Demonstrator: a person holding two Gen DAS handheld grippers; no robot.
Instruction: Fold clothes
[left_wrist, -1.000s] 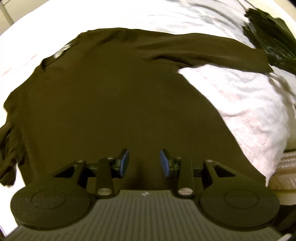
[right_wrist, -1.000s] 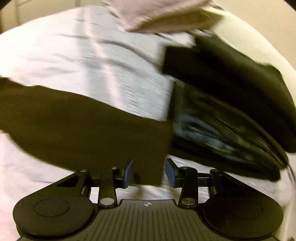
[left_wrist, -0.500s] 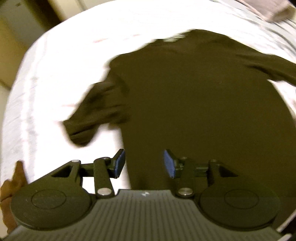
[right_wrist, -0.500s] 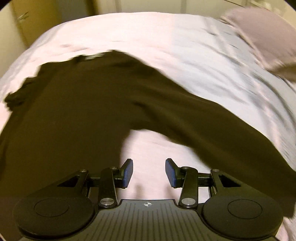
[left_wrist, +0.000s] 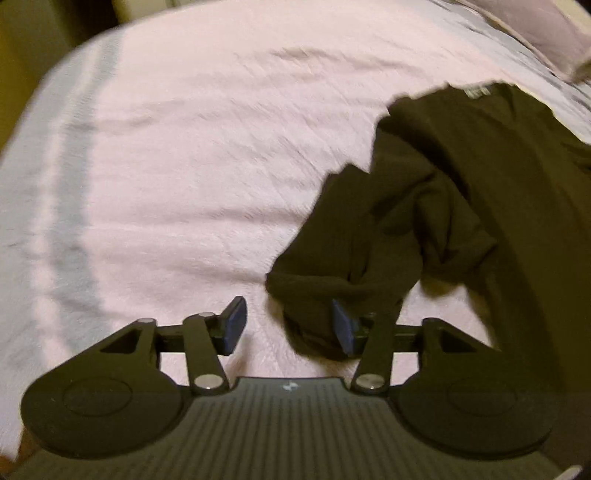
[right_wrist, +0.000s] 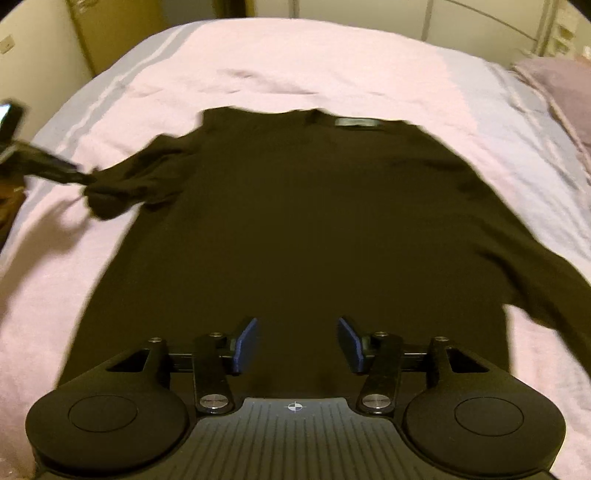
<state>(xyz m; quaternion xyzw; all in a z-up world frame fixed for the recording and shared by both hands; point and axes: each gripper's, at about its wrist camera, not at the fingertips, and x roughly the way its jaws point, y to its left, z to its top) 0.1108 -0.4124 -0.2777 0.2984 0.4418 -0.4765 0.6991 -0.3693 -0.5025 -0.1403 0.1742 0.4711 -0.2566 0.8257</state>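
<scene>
**Bunched sleeve at the open left jaws; a poor bite would crumple the fold**

The likeliest slip is at the left gripper (left_wrist: 288, 328). Its jaws stand wide, and the cuff end of the bunched sleeve (left_wrist: 354, 258) lies against the right-hand pad rather than squarely between both. If they close here, they may catch only an outer wrinkle of cloth, or several layers at once, so that the sleeve either slides free when lifted or drags the shoulder out of line. The cloth looks soft and limp and will likely sag and twist from a single pinch point. The left view is blurred, so whether the pad is truly touching the cuff cannot be told for certain.

The right gripper (right_wrist: 297, 345) hangs over the lower hem with its jaws wide and nothing between them. A careless dip there could ruck the flat body.

The sweater (right_wrist: 295, 229) is dark, long-sleeved, and lies face down or face up (cannot tell) near the middle of the bed (right_wrist: 258, 66), neck label (right_wrist: 356, 122) toward the far edge, hem toward the near edge. Its body is spread smooth. One sleeve is crumpled toward the bed's left edge; the other sleeve (right_wrist: 535, 266) runs out straight toward the right edge. A pillow (right_wrist: 554, 85) sits at the far right corner.
</scene>
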